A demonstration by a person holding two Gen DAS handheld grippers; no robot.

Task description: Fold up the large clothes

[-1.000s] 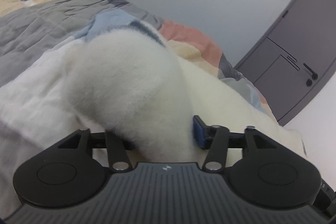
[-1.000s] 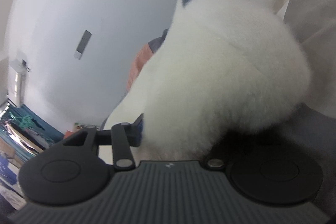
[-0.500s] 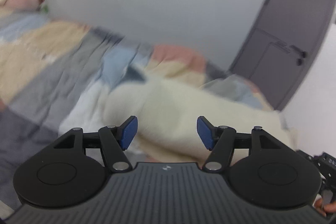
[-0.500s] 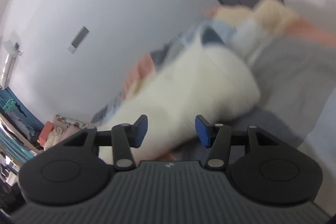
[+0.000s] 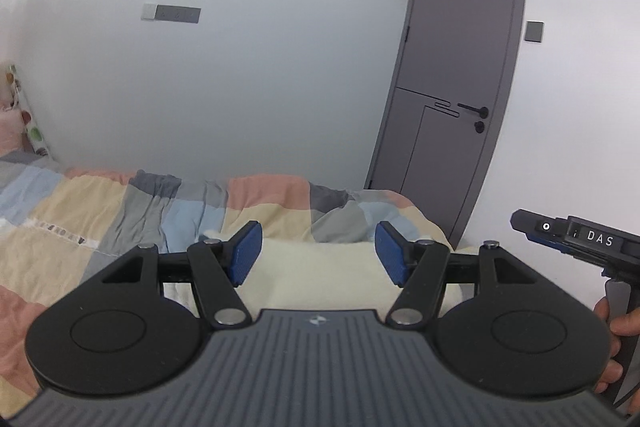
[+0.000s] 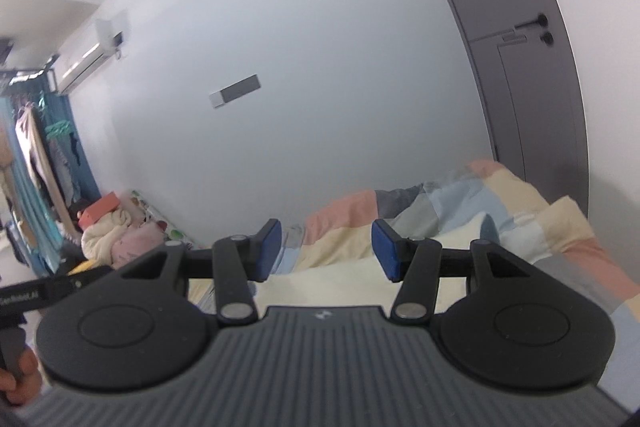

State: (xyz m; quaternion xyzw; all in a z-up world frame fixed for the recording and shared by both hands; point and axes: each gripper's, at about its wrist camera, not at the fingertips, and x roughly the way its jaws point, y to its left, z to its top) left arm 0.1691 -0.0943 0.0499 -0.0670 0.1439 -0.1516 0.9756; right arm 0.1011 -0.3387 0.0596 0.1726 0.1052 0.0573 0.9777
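Both sets of fingers gape, empty: left gripper (image 5: pixel 318 253), right gripper (image 6: pixel 326 253). Cream fleece garment (image 5: pixel 320 275) lies just below and beyond them on the patchwork quilt (image 5: pixel 100 211) of the bed.

Risk: you're tilted up toward the grey door (image 5: pixel 460 87); reaching down blind could pinch quilt with fleece, or grab one layer and undo the fold.

Writing: "DAS" on the right gripper's side, seen by the left camera.

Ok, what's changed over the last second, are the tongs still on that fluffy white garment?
No. Both let go: left tongs and right tongs, each shut on the fluffy white garment a second ago, now stand open and empty, drawn back and tilted up toward the wall. The garment lies on the patchwork bedspread, which stayed put.
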